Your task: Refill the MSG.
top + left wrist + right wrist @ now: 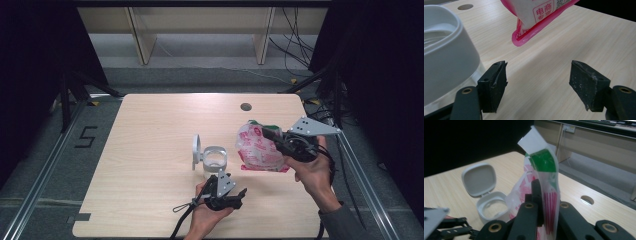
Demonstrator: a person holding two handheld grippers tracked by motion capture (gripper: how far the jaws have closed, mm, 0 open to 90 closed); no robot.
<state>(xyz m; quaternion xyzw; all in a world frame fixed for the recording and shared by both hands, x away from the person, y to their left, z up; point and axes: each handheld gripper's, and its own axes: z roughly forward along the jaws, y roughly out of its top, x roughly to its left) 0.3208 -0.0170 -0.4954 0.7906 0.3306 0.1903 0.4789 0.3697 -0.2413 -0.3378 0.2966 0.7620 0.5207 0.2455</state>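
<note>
A pink, white and green plastic pouch [259,147] hangs off the table at the right, pinched in my right gripper [274,136], which is shut on its upper edge [544,192]. A white container [214,161] with its hinged lid [196,148] flipped open stands at mid-table. In the right gripper view the container [491,208] sits left of the pouch. My left gripper [239,196] lies low just in front of the container, open, with nothing between its jaws. In the left gripper view the container wall [444,57] is at the left and the pouch's bottom corner [534,22] hangs above the wood.
The wooden table [150,130] has a round cable hole [245,106] near its far edge. Black cables trail from both grippers toward the front edge. Dark frames and cables stand beyond the table at both sides.
</note>
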